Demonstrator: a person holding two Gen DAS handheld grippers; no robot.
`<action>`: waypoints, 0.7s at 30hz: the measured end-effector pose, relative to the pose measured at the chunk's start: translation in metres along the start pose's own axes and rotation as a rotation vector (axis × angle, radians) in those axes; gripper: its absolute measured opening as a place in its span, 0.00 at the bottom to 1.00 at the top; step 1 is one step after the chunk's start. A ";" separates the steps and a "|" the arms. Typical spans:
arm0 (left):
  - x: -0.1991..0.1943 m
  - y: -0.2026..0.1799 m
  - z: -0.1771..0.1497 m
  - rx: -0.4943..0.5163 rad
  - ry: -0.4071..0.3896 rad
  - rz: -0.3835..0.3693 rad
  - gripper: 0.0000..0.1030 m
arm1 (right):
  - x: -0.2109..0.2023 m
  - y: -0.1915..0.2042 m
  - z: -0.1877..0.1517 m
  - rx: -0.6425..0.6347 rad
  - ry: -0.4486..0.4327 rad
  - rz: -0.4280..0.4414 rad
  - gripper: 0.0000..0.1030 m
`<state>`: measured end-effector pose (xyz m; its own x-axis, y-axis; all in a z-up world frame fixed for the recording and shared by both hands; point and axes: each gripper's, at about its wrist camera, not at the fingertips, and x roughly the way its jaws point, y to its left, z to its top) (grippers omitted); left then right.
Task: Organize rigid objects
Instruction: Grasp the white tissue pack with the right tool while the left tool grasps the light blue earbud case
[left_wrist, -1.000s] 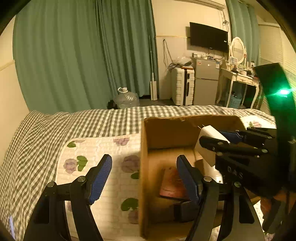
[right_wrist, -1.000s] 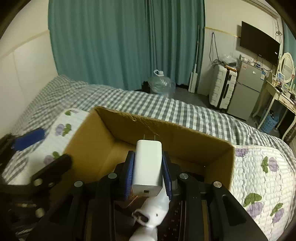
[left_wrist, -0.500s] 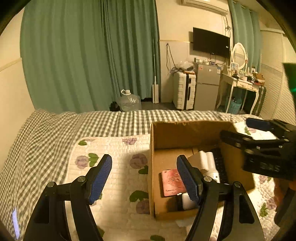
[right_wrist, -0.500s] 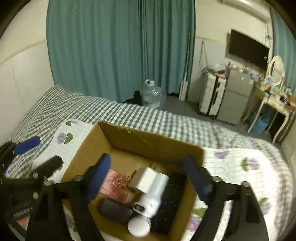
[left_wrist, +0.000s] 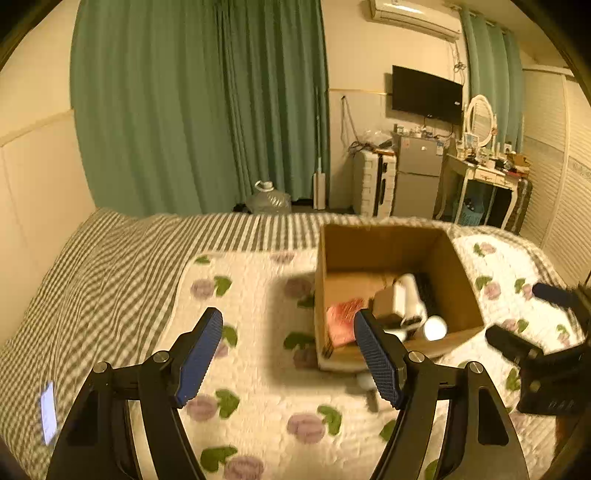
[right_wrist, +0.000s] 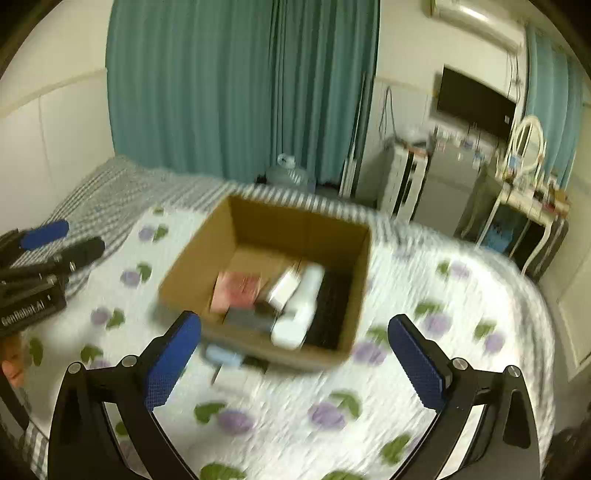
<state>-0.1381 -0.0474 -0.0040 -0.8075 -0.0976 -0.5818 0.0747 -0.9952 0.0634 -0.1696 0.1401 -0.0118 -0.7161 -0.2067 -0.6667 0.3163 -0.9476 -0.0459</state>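
The cardboard box (right_wrist: 295, 236) stands open-topped mid-bed, its walls ringing a crowded floor. Bare quilt (left_wrist: 258, 369) lies toward the bed's left edge and near edge, though small blurred items (right_wrist: 225, 360) sit against the box's near wall.

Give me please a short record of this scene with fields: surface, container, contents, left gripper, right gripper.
surface: bed with floral quilt
container: open cardboard box, resting on the quilt
contents: white charger, white bottle-like item, pink card, dark items
left gripper: jaws open, empty
right gripper: jaws open, empty, above the quilt beside the box
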 end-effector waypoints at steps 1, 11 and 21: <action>0.004 0.001 -0.005 0.000 0.007 0.003 0.74 | 0.006 0.004 -0.007 0.002 0.015 -0.003 0.99; 0.073 0.005 -0.075 0.027 0.148 0.037 0.74 | 0.101 0.033 -0.067 -0.054 0.180 0.029 0.98; 0.098 0.003 -0.097 0.062 0.207 0.014 0.74 | 0.149 0.037 -0.074 -0.028 0.289 0.109 0.71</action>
<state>-0.1601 -0.0605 -0.1400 -0.6691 -0.1174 -0.7339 0.0437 -0.9920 0.1188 -0.2186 0.0926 -0.1683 -0.4719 -0.2252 -0.8524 0.4016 -0.9156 0.0196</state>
